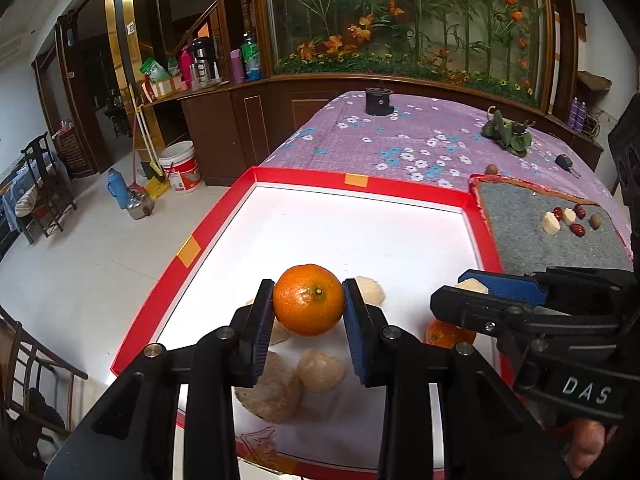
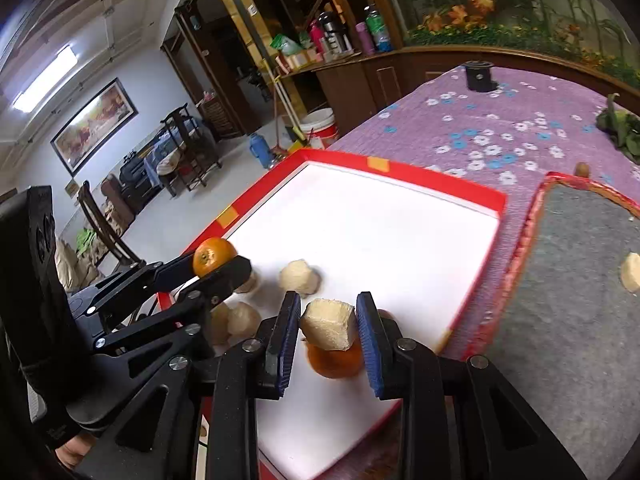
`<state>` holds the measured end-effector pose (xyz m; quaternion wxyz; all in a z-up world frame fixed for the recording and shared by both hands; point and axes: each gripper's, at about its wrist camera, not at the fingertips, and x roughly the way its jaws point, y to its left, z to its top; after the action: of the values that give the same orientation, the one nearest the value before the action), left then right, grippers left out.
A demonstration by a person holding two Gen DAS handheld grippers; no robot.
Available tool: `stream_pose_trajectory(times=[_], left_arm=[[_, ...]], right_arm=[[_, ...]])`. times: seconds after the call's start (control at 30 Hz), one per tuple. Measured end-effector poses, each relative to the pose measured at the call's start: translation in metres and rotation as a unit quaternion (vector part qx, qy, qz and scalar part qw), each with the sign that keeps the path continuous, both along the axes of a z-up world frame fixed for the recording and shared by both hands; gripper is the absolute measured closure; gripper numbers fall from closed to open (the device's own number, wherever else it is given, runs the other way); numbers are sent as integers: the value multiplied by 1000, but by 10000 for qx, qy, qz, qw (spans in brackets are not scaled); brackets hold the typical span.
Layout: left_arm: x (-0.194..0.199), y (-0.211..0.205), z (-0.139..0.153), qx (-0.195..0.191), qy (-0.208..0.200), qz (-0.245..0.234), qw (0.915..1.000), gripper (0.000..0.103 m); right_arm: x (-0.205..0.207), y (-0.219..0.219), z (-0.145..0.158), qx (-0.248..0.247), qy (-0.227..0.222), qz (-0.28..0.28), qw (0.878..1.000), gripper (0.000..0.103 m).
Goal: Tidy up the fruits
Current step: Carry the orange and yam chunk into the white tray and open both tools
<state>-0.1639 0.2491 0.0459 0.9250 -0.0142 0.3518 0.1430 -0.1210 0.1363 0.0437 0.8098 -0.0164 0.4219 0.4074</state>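
My left gripper point(image 1: 308, 306) is shut on an orange point(image 1: 308, 299) and holds it above the white tray with a red rim point(image 1: 304, 180). It also shows in the right wrist view point(image 2: 214, 264) with the orange point(image 2: 212, 255). My right gripper point(image 2: 328, 320) is shut on a pale cut fruit chunk point(image 2: 329, 323) above a second orange point(image 2: 335, 360) lying in the tray point(image 2: 400, 172). Several pale peeled pieces point(image 1: 320, 370) lie on the tray under my left gripper. The right gripper shows in the left wrist view point(image 1: 472, 294) at the right.
A grey felt mat point(image 1: 532, 224) with a red edge lies right of the tray and carries pale chunks and red dates point(image 1: 577, 229). The purple flowered cloth point(image 1: 400, 136) holds a black cylinder point(image 1: 379, 102), a green plant piece point(image 1: 506, 132) and a small nut point(image 1: 491, 169).
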Motion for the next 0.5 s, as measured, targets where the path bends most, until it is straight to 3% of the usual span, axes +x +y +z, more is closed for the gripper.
stream_pose_trajectory(times=[0.5], left_arm=[[-1,14,-7,25,121,269,9996,72]], right_arm=[[-5,21,-1,-31,-179,97,9998,71]])
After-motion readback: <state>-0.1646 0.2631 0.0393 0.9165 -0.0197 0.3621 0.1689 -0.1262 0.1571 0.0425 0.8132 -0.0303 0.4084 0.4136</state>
